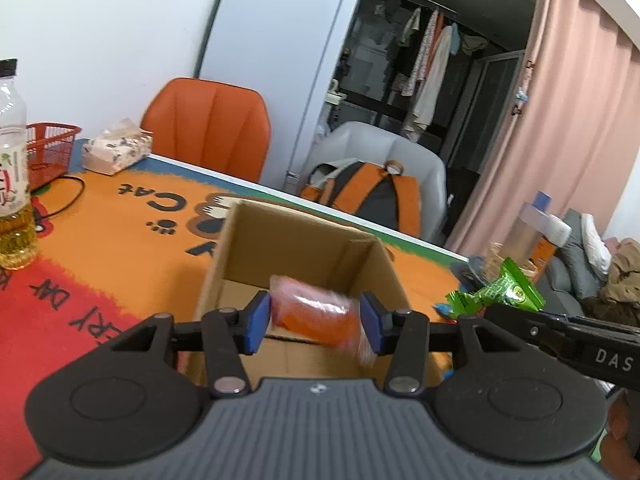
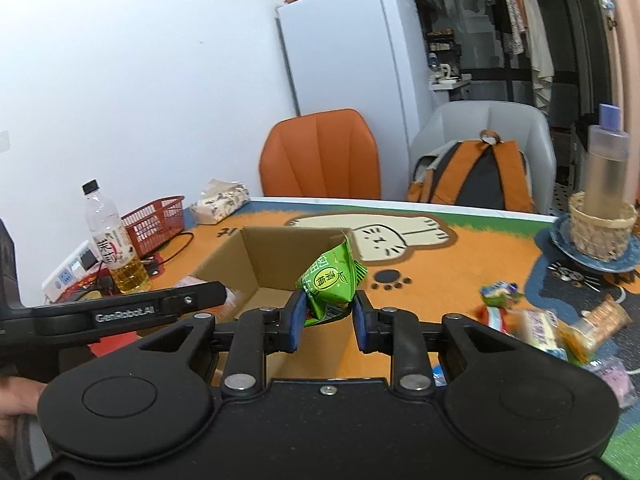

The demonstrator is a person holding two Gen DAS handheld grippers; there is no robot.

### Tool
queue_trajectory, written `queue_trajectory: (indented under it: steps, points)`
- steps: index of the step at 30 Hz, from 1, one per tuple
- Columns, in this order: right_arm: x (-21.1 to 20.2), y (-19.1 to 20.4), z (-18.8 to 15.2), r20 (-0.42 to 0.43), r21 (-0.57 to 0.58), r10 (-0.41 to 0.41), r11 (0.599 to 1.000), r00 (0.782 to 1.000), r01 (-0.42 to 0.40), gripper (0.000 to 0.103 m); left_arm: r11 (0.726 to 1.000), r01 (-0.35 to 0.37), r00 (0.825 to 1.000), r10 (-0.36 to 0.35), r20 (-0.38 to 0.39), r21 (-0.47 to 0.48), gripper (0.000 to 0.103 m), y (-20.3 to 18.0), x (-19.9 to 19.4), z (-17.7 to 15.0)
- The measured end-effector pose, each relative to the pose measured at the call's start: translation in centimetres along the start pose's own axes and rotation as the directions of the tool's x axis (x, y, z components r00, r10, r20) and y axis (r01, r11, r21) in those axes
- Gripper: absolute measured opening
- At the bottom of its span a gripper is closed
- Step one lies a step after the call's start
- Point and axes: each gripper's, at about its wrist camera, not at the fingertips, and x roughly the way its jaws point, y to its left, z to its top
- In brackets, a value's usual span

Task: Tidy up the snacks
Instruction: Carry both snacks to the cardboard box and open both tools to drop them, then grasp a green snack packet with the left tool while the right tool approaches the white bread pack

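An open cardboard box [image 1: 240,248] stands on the orange cat-print tablecloth; it also shows in the right wrist view [image 2: 256,256]. My left gripper [image 1: 315,322] is shut on an orange snack packet [image 1: 316,312] and holds it over the box opening. My right gripper [image 2: 327,322] is shut on a green snack packet [image 2: 330,284], held just above the box's near right corner. The green packet also shows in the left wrist view [image 1: 500,290], to the right of the box.
Several loose snack packets [image 2: 548,324] lie on the table right of the box. A drink bottle [image 2: 114,240], red basket [image 2: 154,222], tissue pack [image 2: 220,200] and power strip [image 2: 70,270] stand at the left. A wicker holder with a bottle [image 2: 604,224] stands at the right.
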Motion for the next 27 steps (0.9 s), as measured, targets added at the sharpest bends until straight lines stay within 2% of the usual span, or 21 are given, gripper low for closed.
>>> queue_trajectory:
  steps: [4, 9, 12, 14, 16, 18, 22, 27]
  points:
    - [0.8, 0.9, 0.5, 0.002, -0.002, 0.023, 1.0, 1.0, -0.023, 0.026, 0.999, -0.012, 1.0, 0.012, 0.011, -0.035, 0.057, 0.8, -0.4, 0.4]
    - [1.6, 2.1, 1.1, 0.004, 0.002, 0.053, 0.999, 0.999, -0.053, 0.026, 0.998, -0.02, 0.999, 0.021, 0.026, -0.053, 0.061, 1.2, -1.8, 0.1]
    - [1.8, 2.3, 1.2, 0.011, 0.008, 0.074, 0.997, 0.997, -0.074, 0.034, 0.997, -0.03, 0.999, 0.032, 0.016, -0.073, 0.063, 1.5, -2.2, -0.1]
    - [1.7, 2.2, 1.1, 0.01, 0.017, 0.065, 0.998, 0.998, -0.066, 0.045, 0.996, -0.039, 0.999, 0.04, 0.011, -0.078, 0.068, 1.7, -2.5, -0.3]
    - [1.3, 2.1, 0.9, 0.004, 0.024, 0.063, 0.998, 0.998, -0.063, 0.048, 0.996, -0.044, 0.999, 0.045, 0.011, -0.075, 0.077, 1.7, -2.9, -0.6]
    - [0.9, 1.9, 0.7, -0.003, 0.028, 0.057, 0.998, 0.998, -0.057, 0.05, 0.996, -0.045, 0.999, 0.046, 0.014, -0.072, 0.079, 1.6, -3.3, -0.8]
    - [-0.3, 1.2, 0.1, -0.009, 0.039, 0.033, 0.999, 0.999, -0.032, 0.063, 0.996, -0.032, 0.999, 0.034, 0.019, -0.081, 0.085, 1.5, -3.8, -1.0]
    - [-1.8, -0.4, -0.6, -0.032, 0.064, 0.001, 0.998, 0.999, 0.001, 0.066, 0.997, -0.016, 1.0, 0.016, 0.007, -0.076, 0.088, 0.7, -4.2, -1.6]
